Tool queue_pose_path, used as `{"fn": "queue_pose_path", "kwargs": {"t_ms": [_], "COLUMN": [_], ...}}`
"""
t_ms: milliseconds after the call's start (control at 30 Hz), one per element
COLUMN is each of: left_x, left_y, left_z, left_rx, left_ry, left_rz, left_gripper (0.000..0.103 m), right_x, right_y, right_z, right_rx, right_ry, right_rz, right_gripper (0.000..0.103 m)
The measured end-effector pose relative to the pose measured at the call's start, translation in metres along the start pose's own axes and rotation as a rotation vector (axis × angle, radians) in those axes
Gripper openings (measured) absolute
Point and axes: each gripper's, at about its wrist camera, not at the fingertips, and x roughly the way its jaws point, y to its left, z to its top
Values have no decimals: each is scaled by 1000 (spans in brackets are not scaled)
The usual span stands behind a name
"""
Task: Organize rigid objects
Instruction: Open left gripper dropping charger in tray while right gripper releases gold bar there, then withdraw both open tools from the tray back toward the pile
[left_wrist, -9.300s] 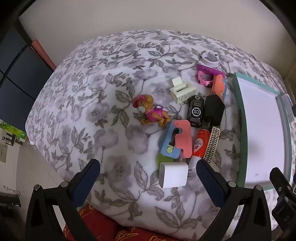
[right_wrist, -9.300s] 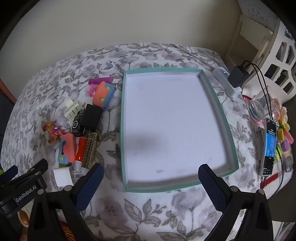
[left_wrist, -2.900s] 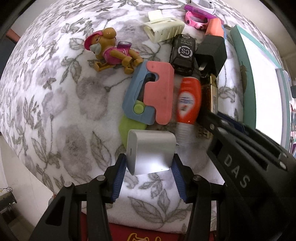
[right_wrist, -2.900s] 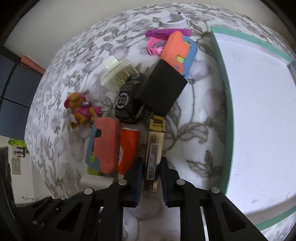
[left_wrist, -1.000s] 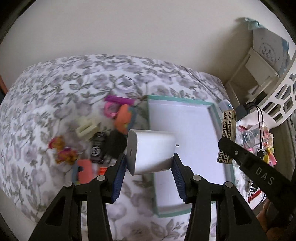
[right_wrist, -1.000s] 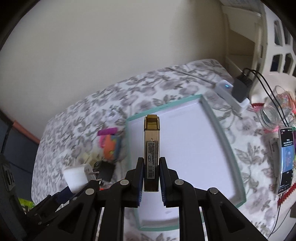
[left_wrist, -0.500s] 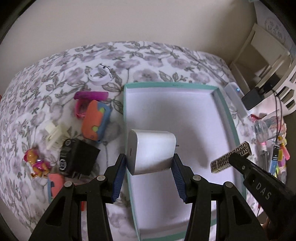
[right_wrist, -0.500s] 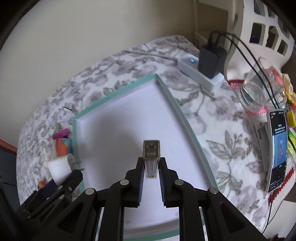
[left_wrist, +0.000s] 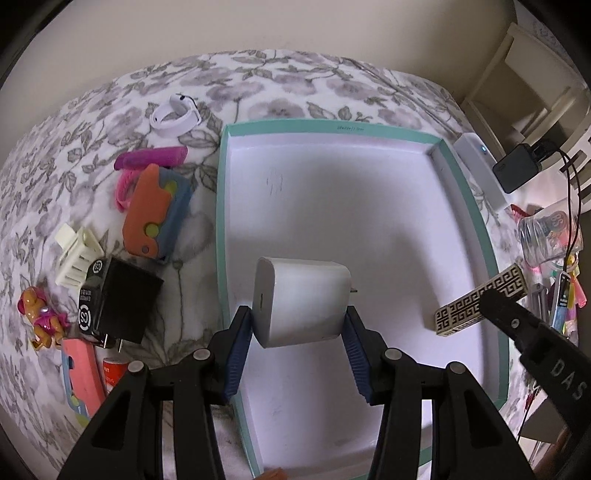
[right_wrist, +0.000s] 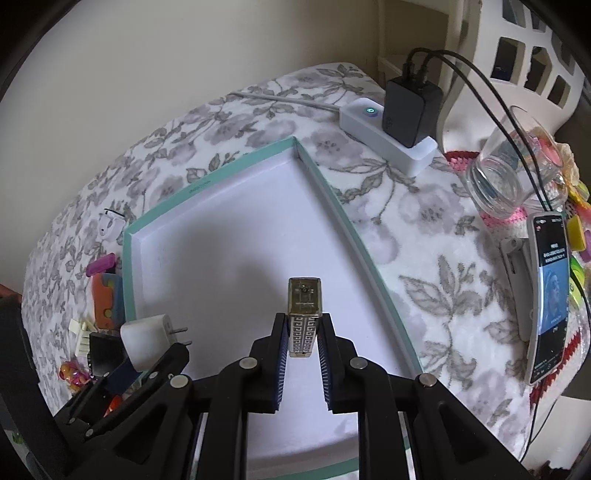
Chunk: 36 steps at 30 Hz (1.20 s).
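Both grippers have dropped lower over the tray (left_wrist: 221, 206) since half a second ago. Left view: left gripper (left_wrist: 301, 343) clamps white charger (left_wrist: 303, 301), poised for release inside. Right view: right gripper (right_wrist: 301, 341), narrow, pinches patterned lighter (right_wrist: 303, 317) above the tray floor.

Both grippers are black plastic: the left gripper (left_wrist: 299, 328) and right gripper (right_wrist: 303, 341) carry ribbed blue pads, round silver screws, and white "DAS" lettering on one side.

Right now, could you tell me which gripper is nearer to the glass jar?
Right. The right gripper, shut on the lighter, hangs over the tray's jar-side half. The left gripper, holding the white charger, is over the tray's opposite side, farther from the jar.
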Motion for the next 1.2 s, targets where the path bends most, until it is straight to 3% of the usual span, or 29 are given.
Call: {"fn": "queue_pose_path", "kwargs": {"t_ms": [133,267,400,633,700,767,933,1000,1200], "left_x": [-3,-13,-21,-36,-40,-45,-52,-53,-59], "left_y": [2,2,0,8,12,18,33,37,50], "left_z": [1,3,4,9,10,11,15,16,18], "left_rx": [-5,0,13,-25,-41,-62,-120,-138,-182], "left_ry": [-13,-42,-70,-123,-140,-161,-189,-193,-220], "left_rz": [1,-19,-12,-26,-27,-28,-55,-70,-70], "left_gripper": [53,66,68,76,83,90,92,98,100], "right_x": [-3,-9,-16,-36,-40,-43,-43,-43,-41], "right_y": [-1,1,3,2,2,3,5,5,6], "right_z": [-1,0,1,4,5,5,4,4,3], "right_rx": [10,-7,-12,-9,-8,-11,-18,-20,-25], "right_ry": [7,-4,-21,-78,-91,-103,-109,-108,-116], "right_rz": [-1,-19,-17,-29,-29,-30,-33,-31,-29], "right_gripper": [19,23,27,50,59,62,72,76,92]}}
